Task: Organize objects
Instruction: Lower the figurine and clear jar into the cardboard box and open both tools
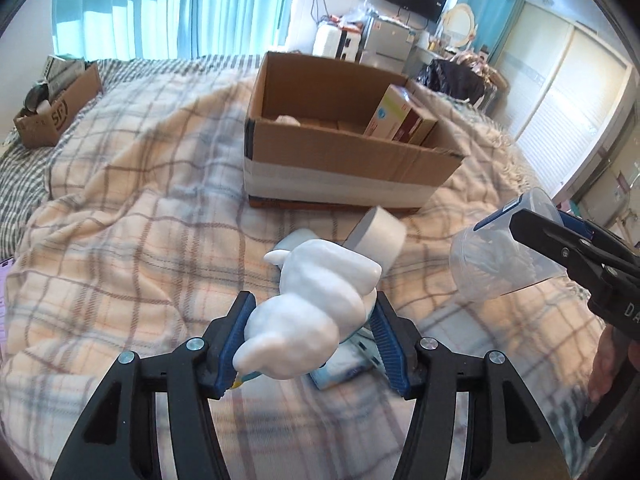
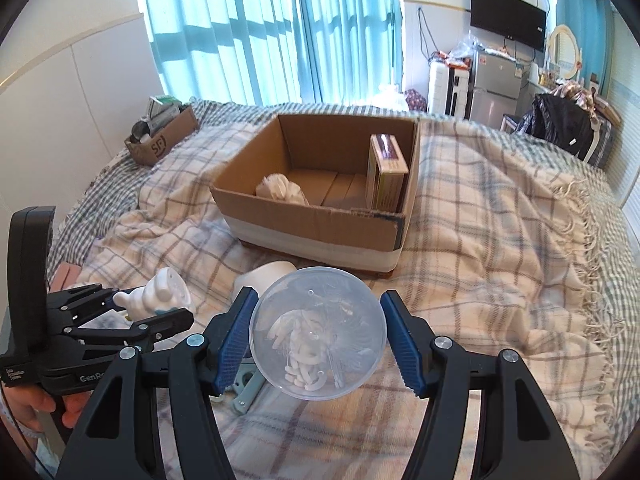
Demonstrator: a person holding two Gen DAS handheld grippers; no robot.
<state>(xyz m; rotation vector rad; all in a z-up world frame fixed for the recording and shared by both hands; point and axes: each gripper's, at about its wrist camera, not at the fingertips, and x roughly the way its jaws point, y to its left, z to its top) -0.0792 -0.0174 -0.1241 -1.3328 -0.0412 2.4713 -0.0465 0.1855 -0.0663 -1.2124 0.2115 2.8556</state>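
Left gripper point(image 1: 312, 344) clamps one white figurine point(image 1: 316, 300); right gripper point(image 2: 316, 340) clamps one clear round container point(image 2: 318, 332); both raised over the plaid blanket point(image 2: 500, 240); beyond, one open cardboard box point(image 2: 320, 228) holding one upright carton point(image 2: 386, 174) and one white bundle point(image 2: 282, 190).

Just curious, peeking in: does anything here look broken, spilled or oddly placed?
Nothing spilled. The large brown cardboard box has a torn, ragged front rim, and the white round tub lies tipped on the rumpled plaid blanket.
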